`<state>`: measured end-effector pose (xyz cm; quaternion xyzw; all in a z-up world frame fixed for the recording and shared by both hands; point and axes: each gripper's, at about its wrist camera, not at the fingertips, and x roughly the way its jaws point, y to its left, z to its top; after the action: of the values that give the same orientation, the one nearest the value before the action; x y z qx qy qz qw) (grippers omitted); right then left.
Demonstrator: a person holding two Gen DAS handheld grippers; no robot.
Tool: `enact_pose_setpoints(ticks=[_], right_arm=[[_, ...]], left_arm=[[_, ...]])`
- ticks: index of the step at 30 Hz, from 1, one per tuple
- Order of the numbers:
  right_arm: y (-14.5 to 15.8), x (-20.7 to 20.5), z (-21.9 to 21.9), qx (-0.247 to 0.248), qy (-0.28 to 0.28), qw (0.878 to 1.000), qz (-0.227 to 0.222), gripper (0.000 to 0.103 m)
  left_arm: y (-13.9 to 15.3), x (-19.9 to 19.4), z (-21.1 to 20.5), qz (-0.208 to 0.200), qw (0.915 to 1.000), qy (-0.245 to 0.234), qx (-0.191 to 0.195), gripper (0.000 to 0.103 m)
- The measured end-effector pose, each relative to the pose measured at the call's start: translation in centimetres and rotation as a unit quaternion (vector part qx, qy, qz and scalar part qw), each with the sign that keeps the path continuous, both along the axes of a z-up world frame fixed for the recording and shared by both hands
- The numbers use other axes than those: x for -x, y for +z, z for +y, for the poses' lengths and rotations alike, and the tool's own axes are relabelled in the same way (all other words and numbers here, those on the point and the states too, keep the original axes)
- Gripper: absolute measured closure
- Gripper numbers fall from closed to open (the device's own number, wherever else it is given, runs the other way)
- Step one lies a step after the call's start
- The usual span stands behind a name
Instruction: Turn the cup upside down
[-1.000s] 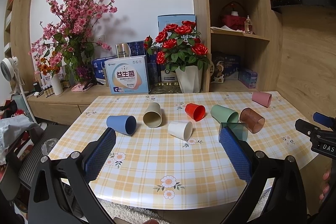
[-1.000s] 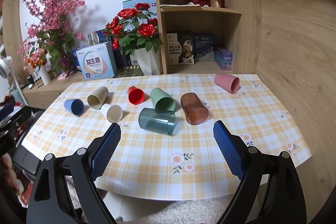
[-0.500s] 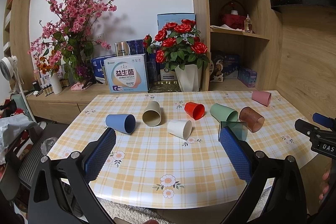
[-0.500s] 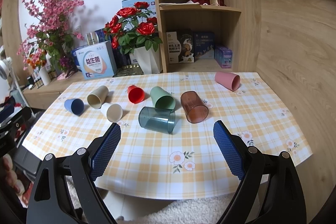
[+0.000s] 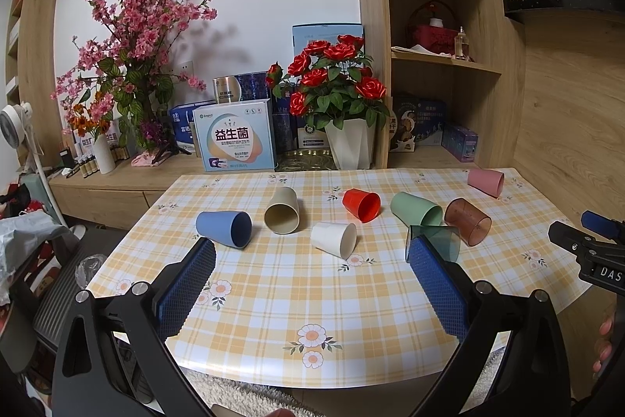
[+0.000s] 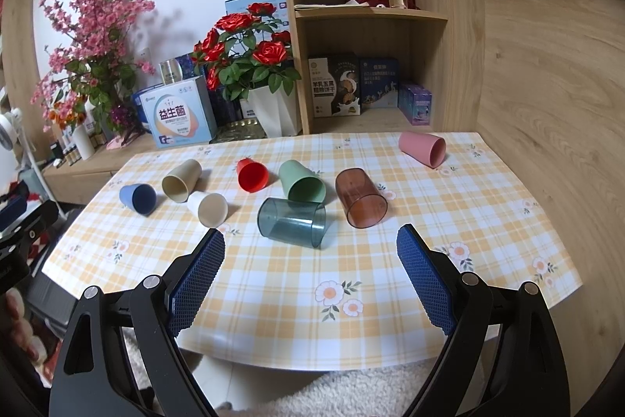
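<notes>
Left wrist view: the left hand-held gripper [image 5: 308,253] hangs wide apart and empty over the checked tabletop [image 5: 273,303]; the white plastic cup [image 5: 335,238] lies on its side at 12 o'clock.

Right wrist view: the right hand-held gripper [image 6: 310,245] gapes empty, and the translucent teal cup [image 6: 292,221] lies sideways at 12 o'clock. Best pinch across its wall, then rotate it rim-down.

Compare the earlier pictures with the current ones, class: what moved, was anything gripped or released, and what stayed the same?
Nothing visibly changed apart from a slight drift of both cameras. The left gripper and right gripper stay open and empty above the near edge of the table. All eight cups, including the teal cup and brown cup, still lie on their sides where they were.
</notes>
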<state>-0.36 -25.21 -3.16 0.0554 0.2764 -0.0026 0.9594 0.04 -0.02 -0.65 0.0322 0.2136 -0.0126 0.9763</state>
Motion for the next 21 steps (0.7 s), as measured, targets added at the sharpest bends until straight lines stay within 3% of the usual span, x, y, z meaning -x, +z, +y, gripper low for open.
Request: enact_pose_setpoints(ticks=[13, 18, 21], right_arm=[[0.0, 0.0, 0.0, -0.002, 0.0, 1.0, 0.001, 0.016], [-0.3, 0.2, 0.0, -0.005, -0.001, 1.0, 0.002, 0.016], [-0.9, -0.3, -0.2, -0.014, -0.001, 1.0, 0.005, 0.016]], left_arm=[[-0.1, -0.1, 0.5, 0.007, 0.9999, 0.001, 0.01, 0.006], [-0.3, -0.8, 1.6, 0.03, 0.9984, -0.008, 0.047, 0.006], [-0.8, -1.8, 2.6, 0.061, 0.9937, -0.039, 0.085, 0.006]])
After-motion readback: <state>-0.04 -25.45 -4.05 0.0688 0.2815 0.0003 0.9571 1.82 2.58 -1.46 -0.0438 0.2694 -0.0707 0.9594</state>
